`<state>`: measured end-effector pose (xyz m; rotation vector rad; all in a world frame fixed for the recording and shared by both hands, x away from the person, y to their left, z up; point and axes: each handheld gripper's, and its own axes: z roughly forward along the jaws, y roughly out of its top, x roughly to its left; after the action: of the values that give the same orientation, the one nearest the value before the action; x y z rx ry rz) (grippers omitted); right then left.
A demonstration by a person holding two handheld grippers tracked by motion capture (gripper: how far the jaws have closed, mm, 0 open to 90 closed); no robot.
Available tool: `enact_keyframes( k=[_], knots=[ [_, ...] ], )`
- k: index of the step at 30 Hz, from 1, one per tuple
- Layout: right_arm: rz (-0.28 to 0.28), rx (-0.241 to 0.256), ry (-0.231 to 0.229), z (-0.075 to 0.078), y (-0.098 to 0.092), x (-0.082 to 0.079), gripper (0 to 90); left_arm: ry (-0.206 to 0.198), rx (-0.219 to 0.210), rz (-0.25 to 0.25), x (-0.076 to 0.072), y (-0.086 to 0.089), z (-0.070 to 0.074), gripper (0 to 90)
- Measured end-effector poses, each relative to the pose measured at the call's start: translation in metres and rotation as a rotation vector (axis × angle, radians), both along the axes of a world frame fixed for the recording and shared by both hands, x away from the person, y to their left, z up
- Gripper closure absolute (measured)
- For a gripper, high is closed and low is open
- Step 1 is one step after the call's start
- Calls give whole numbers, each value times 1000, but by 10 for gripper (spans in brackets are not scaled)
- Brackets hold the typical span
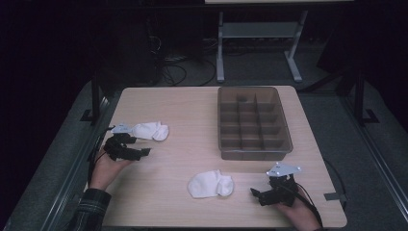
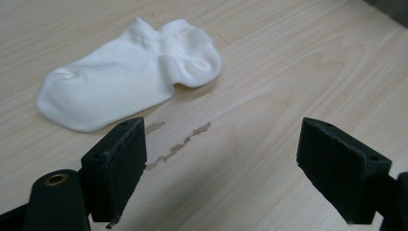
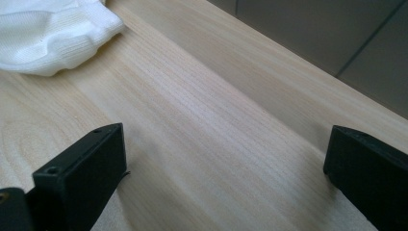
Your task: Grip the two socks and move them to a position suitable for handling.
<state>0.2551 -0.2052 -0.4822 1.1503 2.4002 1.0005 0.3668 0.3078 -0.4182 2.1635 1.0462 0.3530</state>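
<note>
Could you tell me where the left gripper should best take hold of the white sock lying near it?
Probably at the cuff, where the folded fabric stands thickest on the sock; the foot part lies flat on the table. The left gripper, jaws open, could come from above and straddle that raised end.

High view is dim and underexposed: surroundings nearly black, only the worktop (image 1: 192, 110) is lit, colours muted, detail soft and slightly noisy. Both gripper views are much brighter, with even overhead light and no glare. Soft shadows under the sock (image 2: 130, 72). Near jaws are slightly soft; wood grain is sharp mid-frame.
</note>
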Motion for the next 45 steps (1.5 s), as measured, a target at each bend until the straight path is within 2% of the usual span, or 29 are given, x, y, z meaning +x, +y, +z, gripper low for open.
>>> enact_keyframes(
  k=[22,25,26,32,35,39,41,45],
  knots=[
    [0,0,0,0,0,0,8,18,17,52,29,16,11,191],
    [-2,1,0,0,0,0,8,15,34,53,33,17,14,191],
    [-2,1,-1,0,0,0,8,6,27,57,34,18,15,195],
    [-1,0,-2,0,0,0,8,-1,28,82,47,24,19,201],
    [-1,-1,-5,0,0,1,8,11,32,91,55,27,20,211],
    [-1,0,-5,0,0,1,8,12,22,105,64,30,18,217],
    [-1,-1,-4,0,0,1,8,24,43,110,69,32,16,218],
    [-2,0,-4,0,0,1,8,35,43,133,80,37,12,218]
  ],
)
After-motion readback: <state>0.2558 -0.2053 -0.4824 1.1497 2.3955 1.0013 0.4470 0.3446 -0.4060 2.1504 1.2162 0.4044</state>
